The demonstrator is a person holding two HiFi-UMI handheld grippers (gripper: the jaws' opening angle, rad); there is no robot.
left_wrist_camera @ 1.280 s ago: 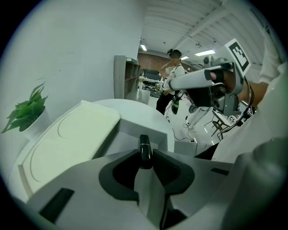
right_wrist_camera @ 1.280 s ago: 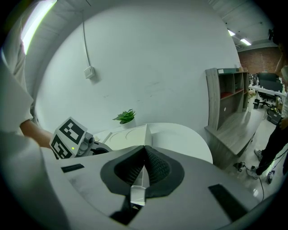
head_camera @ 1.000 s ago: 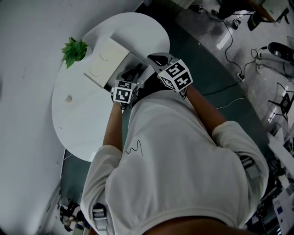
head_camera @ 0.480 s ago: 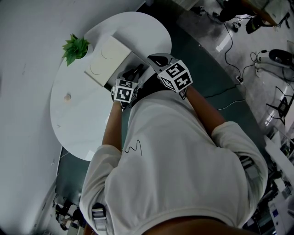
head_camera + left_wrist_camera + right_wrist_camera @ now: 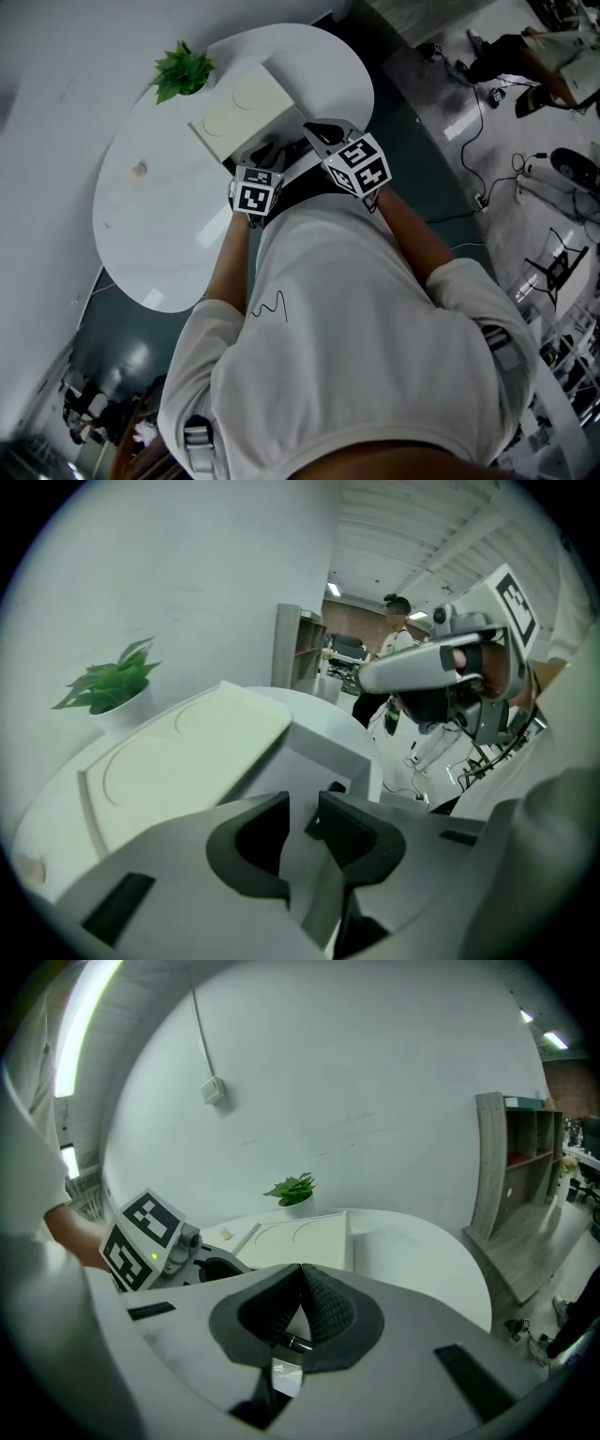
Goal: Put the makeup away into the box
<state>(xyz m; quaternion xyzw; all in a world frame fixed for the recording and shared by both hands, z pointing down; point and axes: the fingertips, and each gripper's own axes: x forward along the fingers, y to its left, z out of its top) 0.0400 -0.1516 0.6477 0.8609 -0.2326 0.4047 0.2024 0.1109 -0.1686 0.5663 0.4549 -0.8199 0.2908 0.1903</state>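
Observation:
The white box (image 5: 286, 139) stands on the round white table (image 5: 169, 244) with its cream lid (image 5: 239, 108) raised behind it. My left gripper (image 5: 265, 156) hovers at the box's near edge. In the left gripper view its jaws (image 5: 302, 822) stand apart with nothing between them, over the box's wall (image 5: 328, 752). My right gripper (image 5: 319, 129) is at the box's right side, above the opening. In its own view the tips (image 5: 302, 1279) meet, and a thin black makeup pencil (image 5: 296, 1342) is pinched between the pads just behind them.
A small potted plant (image 5: 185, 71) stands behind the lid. A small pale object (image 5: 139, 170) lies alone on the table's left part. Cables and gear (image 5: 525, 84) are on the floor to the right. A wooden shelf (image 5: 525, 1157) stands beyond the table.
The head view has swung, so the table and box sit further right and higher in the picture. Both grippers stay at the box's near side, shifted slightly along with it.

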